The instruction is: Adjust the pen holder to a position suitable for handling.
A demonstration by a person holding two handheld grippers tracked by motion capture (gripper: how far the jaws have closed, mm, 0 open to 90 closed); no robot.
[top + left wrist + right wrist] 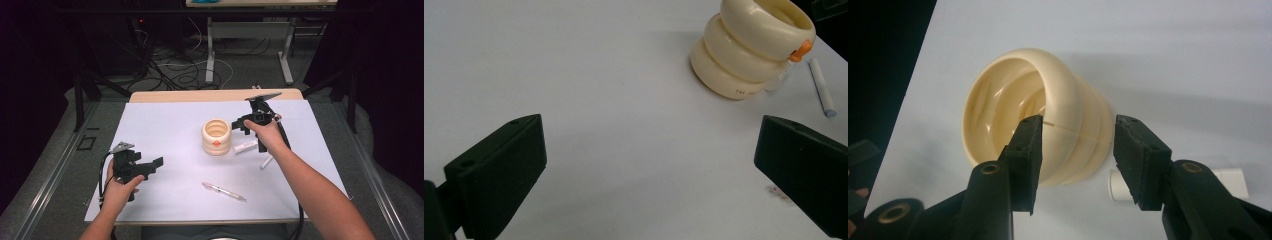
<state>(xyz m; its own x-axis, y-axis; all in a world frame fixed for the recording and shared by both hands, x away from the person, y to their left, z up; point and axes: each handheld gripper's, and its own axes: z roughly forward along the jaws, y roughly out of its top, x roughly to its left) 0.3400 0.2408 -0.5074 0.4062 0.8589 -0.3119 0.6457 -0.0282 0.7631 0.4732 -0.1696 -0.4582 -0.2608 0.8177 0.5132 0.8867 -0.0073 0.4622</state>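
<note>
High view: your right claw (241, 125) hovers just right of the cream holder (216, 137) at mid-counter; pens (223, 191) lie loose, unstowed.
Left claw view: your left claw (649, 165) gapes wide, empty.
Right claw view: your jaws half-open, gripping nothing; holder empty.

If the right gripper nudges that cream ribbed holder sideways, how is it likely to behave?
The cream ribbed holder stands squat and wide on its base, so it probably slides rather than tips. Its glossy, hollow wall suggests light, stiff plastic. The rounded ribs look smooth, so fingers might slip unless they straddle the rim.
</note>
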